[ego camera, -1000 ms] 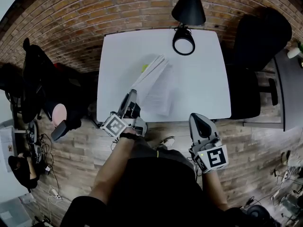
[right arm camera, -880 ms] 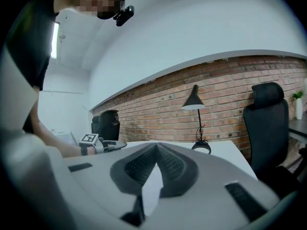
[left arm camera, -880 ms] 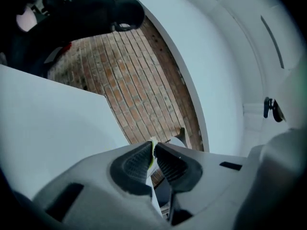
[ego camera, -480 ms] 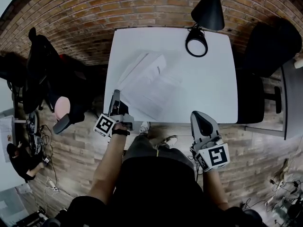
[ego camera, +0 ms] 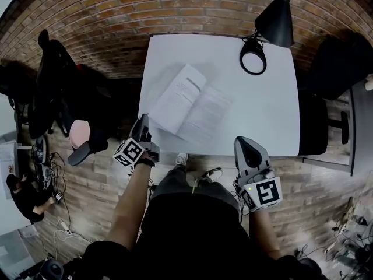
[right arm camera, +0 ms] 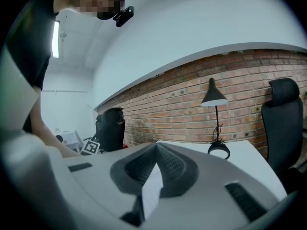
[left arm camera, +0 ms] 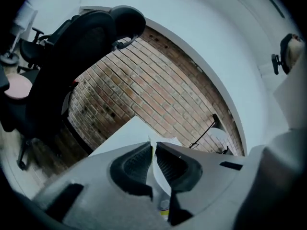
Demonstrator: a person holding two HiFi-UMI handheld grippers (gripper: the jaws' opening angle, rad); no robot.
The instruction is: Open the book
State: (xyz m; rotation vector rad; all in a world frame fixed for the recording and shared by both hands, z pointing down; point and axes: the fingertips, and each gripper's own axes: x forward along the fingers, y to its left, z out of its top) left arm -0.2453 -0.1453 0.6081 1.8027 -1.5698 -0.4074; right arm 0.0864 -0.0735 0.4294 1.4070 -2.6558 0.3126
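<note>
The book [ego camera: 192,104] lies flat and open on the table [ego camera: 268,115], pages up, towards the near left side, so I judge the opening done and this the tail of the task. My left tongs [ego camera: 141,123] sit at the table's near left edge, just beside the book's corner, jaws together; I see no page pinched between them. My right tongs [ego camera: 243,144] hang off the near edge, well apart from the book, jaws likewise together and empty. Next, I'd only need to draw both hands clear without catching a page. There is no container here; the table also bears a lamp [ego camera: 254,63].
</note>
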